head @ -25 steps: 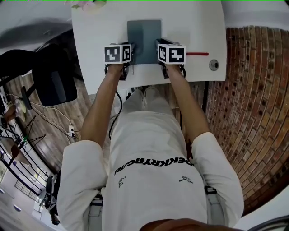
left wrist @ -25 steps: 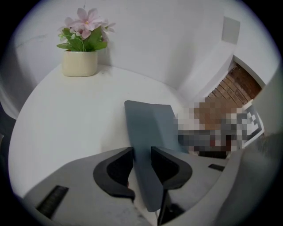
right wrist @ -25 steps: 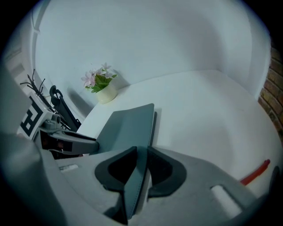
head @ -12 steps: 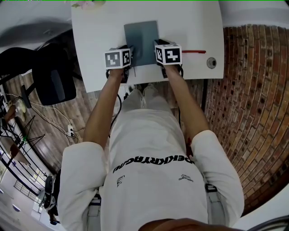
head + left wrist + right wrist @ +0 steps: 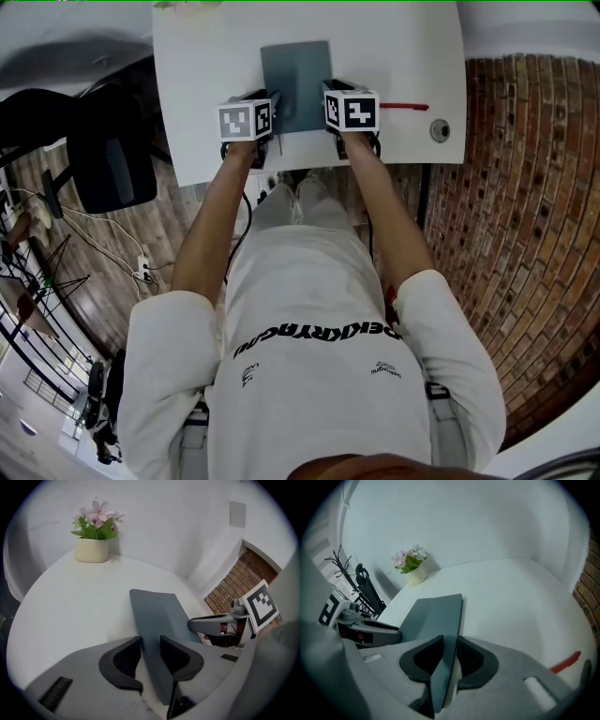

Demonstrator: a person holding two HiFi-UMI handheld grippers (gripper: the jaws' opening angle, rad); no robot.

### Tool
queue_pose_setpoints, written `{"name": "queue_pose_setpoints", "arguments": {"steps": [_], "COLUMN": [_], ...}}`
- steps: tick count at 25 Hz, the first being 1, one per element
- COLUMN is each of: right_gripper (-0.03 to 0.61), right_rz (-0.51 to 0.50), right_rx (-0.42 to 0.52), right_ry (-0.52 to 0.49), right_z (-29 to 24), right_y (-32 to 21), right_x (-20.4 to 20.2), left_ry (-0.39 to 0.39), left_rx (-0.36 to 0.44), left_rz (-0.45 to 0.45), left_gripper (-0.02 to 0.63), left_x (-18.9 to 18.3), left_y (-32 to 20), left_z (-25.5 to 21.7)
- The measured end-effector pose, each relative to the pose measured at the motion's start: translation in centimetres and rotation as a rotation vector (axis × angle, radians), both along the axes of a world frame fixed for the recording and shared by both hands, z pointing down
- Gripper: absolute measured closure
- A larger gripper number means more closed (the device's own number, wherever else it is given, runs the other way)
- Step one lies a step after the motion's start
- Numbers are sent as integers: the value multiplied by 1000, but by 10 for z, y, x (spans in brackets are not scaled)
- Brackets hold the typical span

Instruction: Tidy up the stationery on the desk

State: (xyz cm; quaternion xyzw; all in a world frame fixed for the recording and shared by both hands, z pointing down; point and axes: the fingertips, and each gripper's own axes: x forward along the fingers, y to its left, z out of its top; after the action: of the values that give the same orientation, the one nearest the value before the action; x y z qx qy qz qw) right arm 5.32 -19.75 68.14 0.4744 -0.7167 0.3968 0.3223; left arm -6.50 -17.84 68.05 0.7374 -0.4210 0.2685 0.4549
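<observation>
Left tongs point(image 5: 150, 645) and right tongs point(image 5: 450, 645) each pinch an edge of the grey notebook point(image 5: 296, 80).

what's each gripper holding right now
left gripper: closed on the left edge of the grey notebook
right gripper: closed on its right edge

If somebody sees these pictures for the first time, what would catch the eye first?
The grey-blue notebook in the middle of the white desk, clamped at its near corners by the left gripper and the right gripper together. Then the red pen lying to its right, and the pot of pink flowers at the desk's far left corner.
</observation>
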Motion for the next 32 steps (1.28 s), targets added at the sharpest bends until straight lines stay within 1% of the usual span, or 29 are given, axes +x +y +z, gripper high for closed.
{"name": "queue_pose_setpoints", "arguments": {"steps": [12,16,19,22,24,26,29,32], "right_gripper": [489,482,476,476,476,476,476,474], "right_rz": [13,-12,21,13,-8,-6,28,116], "right_rx": [-21,-7,25,89,132,163,202,209], "right_ry": [-18,-4,-16,-26,-27,-18,-18,-68], "right_z": [0,-2,-12,-29,-43,-57,-76,-91], "right_y": [7,8,6,5,5,8,14,24], "right_x": [0,2,11,18,25,38,63,88], "left_ry": [-17,-25,-28,-29,-7,9,26,43], "left_rx": [18,22,37,75,115,163,231,280], "left_rz": [16,12,6,-4,-14,-24,-22,-13], "left_gripper": [486,486,486,486,492,513,548,592], "left_x": [0,0,-3,-6,-6,-6,-3,1], "left_y": [1,1,2,4,5,6,11,19], "left_z": [-2,-3,-9,-22,-35,-51,-73,-93]}}
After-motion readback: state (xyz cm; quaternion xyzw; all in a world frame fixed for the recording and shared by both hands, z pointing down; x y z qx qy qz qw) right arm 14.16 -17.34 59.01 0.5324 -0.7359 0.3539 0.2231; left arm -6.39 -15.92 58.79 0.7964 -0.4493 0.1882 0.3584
